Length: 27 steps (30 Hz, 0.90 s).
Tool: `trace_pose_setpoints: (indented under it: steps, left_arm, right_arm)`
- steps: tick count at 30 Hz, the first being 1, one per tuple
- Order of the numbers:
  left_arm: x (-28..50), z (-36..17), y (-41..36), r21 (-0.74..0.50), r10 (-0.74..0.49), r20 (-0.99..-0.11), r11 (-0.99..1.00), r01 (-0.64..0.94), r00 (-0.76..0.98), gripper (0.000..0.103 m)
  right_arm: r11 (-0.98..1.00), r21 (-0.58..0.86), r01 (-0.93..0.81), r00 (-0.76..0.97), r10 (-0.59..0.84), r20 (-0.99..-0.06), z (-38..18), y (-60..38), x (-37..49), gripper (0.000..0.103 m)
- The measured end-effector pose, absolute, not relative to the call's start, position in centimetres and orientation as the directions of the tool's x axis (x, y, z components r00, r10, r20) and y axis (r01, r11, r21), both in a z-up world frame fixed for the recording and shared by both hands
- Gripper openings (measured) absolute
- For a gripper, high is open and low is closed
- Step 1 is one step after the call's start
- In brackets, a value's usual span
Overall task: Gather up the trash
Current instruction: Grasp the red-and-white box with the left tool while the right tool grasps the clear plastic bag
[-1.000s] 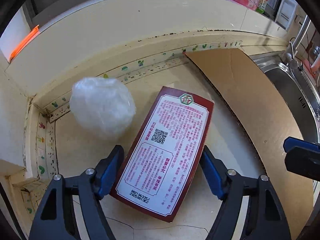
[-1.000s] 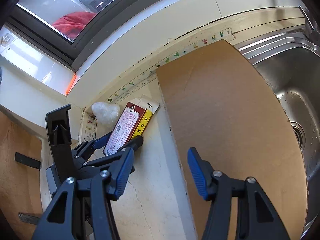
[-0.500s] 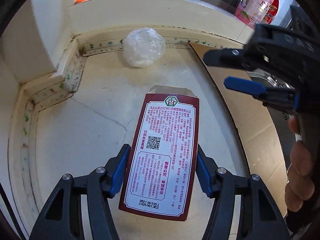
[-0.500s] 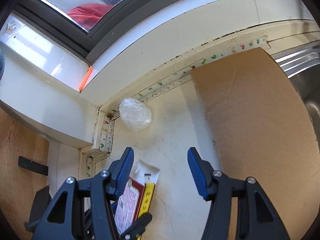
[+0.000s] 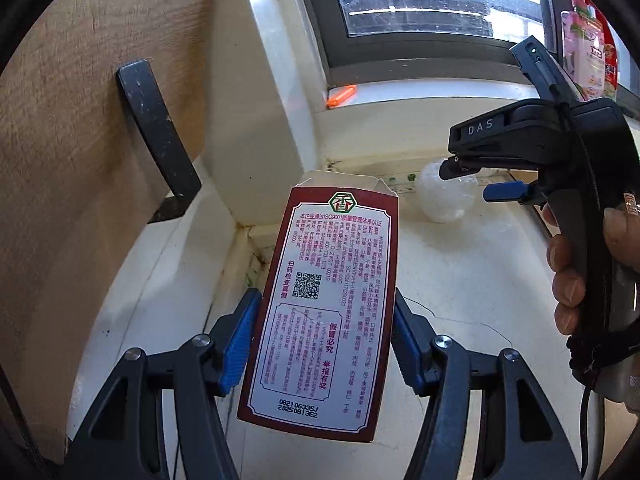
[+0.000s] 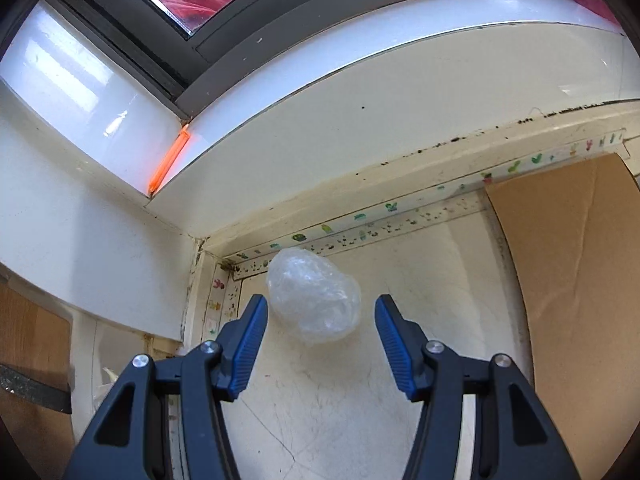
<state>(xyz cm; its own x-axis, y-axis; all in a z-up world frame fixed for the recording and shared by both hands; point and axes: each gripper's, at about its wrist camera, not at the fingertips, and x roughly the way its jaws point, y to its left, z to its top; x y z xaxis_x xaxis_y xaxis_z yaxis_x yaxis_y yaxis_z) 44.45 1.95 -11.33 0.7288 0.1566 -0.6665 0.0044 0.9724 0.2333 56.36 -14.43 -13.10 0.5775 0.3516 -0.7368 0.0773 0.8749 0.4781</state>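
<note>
The left gripper (image 5: 322, 340) clamps the red printed carton (image 5: 325, 300) above the counter (image 6: 340, 408), while the right gripper (image 6: 318, 346), jaws apart and empty, points at the crumpled plastic ball (image 6: 314, 296) near the corner; next it should, I think, descend and close around it.
</note>
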Motion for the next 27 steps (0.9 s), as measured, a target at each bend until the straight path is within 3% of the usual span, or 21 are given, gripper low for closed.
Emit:
trace_pose_setpoints:
  steps: [4, 6, 11, 20, 27]
  left_arm:
    - [45.4, -11.2, 2.2, 0.234, 0.169, -0.659, 0.972, -0.014, 0.733, 0.06]
    - [45.7, -11.2, 2.0, 0.231, 0.167, -0.658, 0.973, -0.015, 0.734, 0.06]
    - [45.4, -11.0, 2.1, 0.227, 0.161, -0.656, 0.974, -0.011, 0.737, 0.06]
    - [42.5, -10.3, 1.2, 0.176, 0.114, -0.685, 0.984, 0.013, 0.72, 0.06]
    - [37.0, -9.0, 0.3, 0.135, 0.083, -0.702, 0.991, 0.017, 0.707, 0.06]
  right_arm:
    - [0.886, 0.457, 0.082, 0.55, 0.342, -0.762, -14.4, -13.3, 58.1, 0.056]
    - [0.884, 0.461, 0.072, 0.542, 0.353, -0.762, -14.9, -12.8, 58.4, 0.04]
    - [0.899, 0.437, 0.009, 0.547, 0.362, -0.755, -14.5, -11.5, 56.9, 0.024]
    - [0.908, 0.418, -0.023, 0.522, 0.368, -0.77, -12.6, -12.0, 48.7, 0.021]
    - [0.873, 0.487, 0.002, 0.487, 0.425, -0.763, -12.3, -14.8, 39.3, 0.02]
